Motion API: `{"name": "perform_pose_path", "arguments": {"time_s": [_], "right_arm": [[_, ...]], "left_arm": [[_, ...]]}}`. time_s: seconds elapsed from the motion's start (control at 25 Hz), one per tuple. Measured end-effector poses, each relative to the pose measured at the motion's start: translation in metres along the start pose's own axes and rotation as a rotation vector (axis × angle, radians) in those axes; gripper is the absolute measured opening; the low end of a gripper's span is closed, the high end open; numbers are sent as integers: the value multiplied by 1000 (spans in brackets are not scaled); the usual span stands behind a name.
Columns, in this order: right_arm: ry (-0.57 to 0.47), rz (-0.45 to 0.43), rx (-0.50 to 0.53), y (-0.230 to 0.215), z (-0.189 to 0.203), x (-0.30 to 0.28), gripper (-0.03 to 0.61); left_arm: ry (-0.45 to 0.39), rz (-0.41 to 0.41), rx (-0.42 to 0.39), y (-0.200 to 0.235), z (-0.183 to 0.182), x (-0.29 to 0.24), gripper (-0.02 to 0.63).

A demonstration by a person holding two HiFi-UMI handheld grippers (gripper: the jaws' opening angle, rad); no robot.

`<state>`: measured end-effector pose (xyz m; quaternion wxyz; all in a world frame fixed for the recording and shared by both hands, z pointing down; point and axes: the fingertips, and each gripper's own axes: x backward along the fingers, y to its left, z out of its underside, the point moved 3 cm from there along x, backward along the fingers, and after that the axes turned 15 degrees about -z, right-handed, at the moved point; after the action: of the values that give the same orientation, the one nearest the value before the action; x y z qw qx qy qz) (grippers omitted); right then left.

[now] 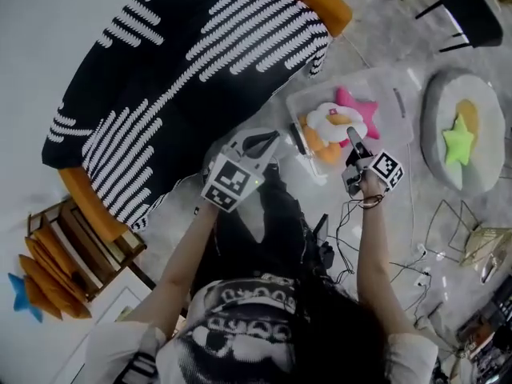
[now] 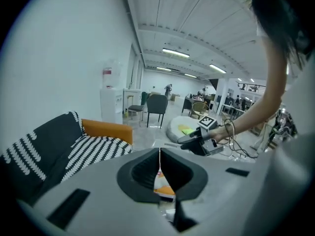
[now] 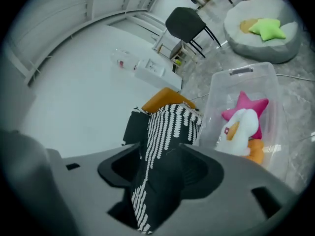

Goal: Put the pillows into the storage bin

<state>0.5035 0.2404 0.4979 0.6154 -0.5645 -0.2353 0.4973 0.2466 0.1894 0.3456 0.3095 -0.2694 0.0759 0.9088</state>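
Hanging by the clear plastic storage bin, the right hand-held gripper gapes wide and empty. Left hand-held gripper is pinched shut. Plush pink star pillow sits inside.

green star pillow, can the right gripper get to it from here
Probably yes, with a step over: the green star pillow lies uncovered on the grey beanbag, and the right gripper has its jaws apart and empty. Only the low storage bin edge lies between.

No writing is legible; the red tag on the white pillow blurs.
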Motion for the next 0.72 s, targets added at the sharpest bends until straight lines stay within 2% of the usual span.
{"name": "perform_pose_path", "arguments": {"time_s": [0.16,0.32,0.56,0.72], "right_arm": [[60,-47,17,8,17,-21,239],[167,-113,67,31,40,-50,235],[374,-160,135,80,99,-106,229],[571,-244,205,126,158,-149,224]], "left_arm": [[26,-45,9,10,8,12,6],[40,-125,45,24,20,37,6],[52,-292,151,72,46,86,6],[75,-444,258,101,79,140,6]]}}
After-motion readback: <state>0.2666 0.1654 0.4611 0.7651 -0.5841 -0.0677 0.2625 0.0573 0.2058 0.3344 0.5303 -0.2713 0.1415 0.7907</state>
